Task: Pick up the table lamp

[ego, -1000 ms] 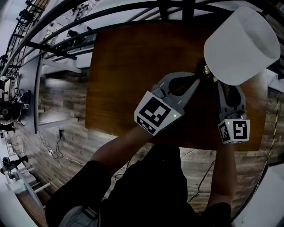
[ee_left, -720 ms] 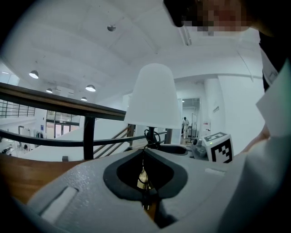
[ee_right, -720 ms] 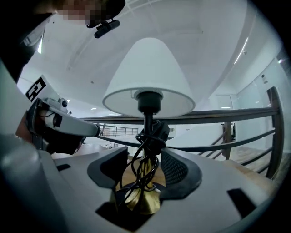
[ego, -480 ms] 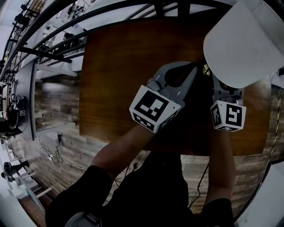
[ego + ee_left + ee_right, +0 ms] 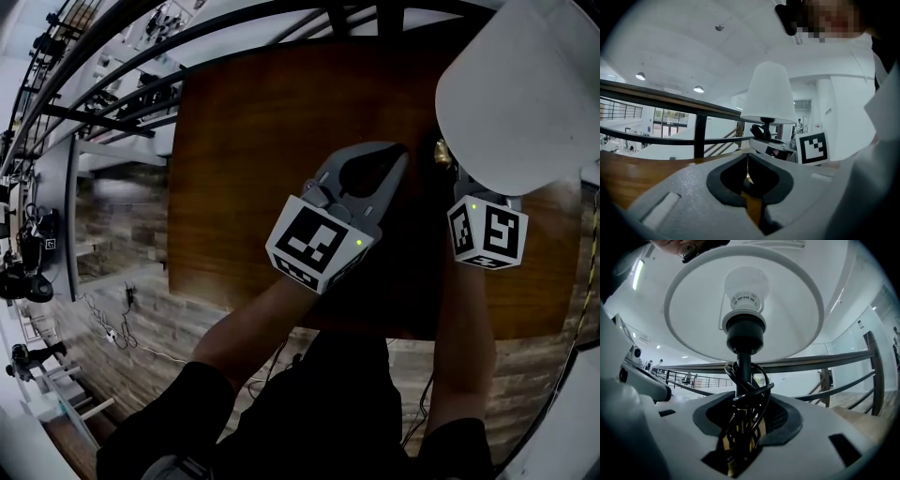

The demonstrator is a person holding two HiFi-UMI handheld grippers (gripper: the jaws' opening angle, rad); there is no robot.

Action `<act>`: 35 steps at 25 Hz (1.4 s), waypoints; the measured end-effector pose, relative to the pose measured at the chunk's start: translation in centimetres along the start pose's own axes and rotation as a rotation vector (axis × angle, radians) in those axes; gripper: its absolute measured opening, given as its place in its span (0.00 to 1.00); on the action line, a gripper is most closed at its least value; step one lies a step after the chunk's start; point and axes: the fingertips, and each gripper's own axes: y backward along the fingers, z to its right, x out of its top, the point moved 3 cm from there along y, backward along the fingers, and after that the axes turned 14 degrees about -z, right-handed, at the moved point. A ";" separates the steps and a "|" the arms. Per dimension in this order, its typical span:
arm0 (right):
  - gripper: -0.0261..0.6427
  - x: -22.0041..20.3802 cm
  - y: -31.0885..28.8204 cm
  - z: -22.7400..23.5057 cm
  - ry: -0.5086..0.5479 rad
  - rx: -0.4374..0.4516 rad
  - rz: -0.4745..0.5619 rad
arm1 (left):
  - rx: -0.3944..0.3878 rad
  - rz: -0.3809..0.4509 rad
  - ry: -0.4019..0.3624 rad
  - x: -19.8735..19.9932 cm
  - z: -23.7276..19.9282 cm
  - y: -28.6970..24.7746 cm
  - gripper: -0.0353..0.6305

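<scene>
1. Dark brown wooden table [image 5: 262, 122] fills the head view.
2. White-shaded table lamp [image 5: 516, 94] stands at its far right edge.
3. Right gripper [image 5: 743, 423]: jaws closing around the lamp's cord-wrapped black stem [image 5: 744, 362].
4. Left gripper [image 5: 394, 159]: just beside, jaws together, empty.

Plenty of room on the table [image 5: 244, 169]: the whole stretch out past my left gripper [image 5: 398, 155] is bare wood, so I could come in low across it no problem. The cramped bit is the other corner. The shade [image 5: 520, 94] hangs wide over it and hides the tips of my right gripper [image 5: 740, 427] from above, so no dropping straight down there. Under it, the gap between that gripper's closing jaws is packed with the stem [image 5: 743, 362] and looped cord [image 5: 759, 385]. Left gripper, jaws together, sits near the stem, blocking that side. A railing [image 5: 234, 28] fences the far edge.
</scene>
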 end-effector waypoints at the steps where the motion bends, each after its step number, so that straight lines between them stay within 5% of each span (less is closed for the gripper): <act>1: 0.30 0.0 -0.1 0.0 -0.006 -0.008 0.002 | 0.002 -0.006 0.003 -0.3 -0.2 0.1 0.07; 12: 0.22 1.4 -0.5 0.4 -0.065 -0.004 -0.022 | 0.036 -0.001 0.011 0.8 -1.8 1.9 0.07; 19: 0.22 4.1 0.5 -0.5 -0.076 0.044 -0.076 | 0.053 -0.006 -0.025 4.8 -1.9 5.2 0.07; 35: 0.22 24.1 15.8 -3.5 -0.073 0.221 -0.127 | -0.006 0.008 -0.075 19.2 4.8 19.3 0.07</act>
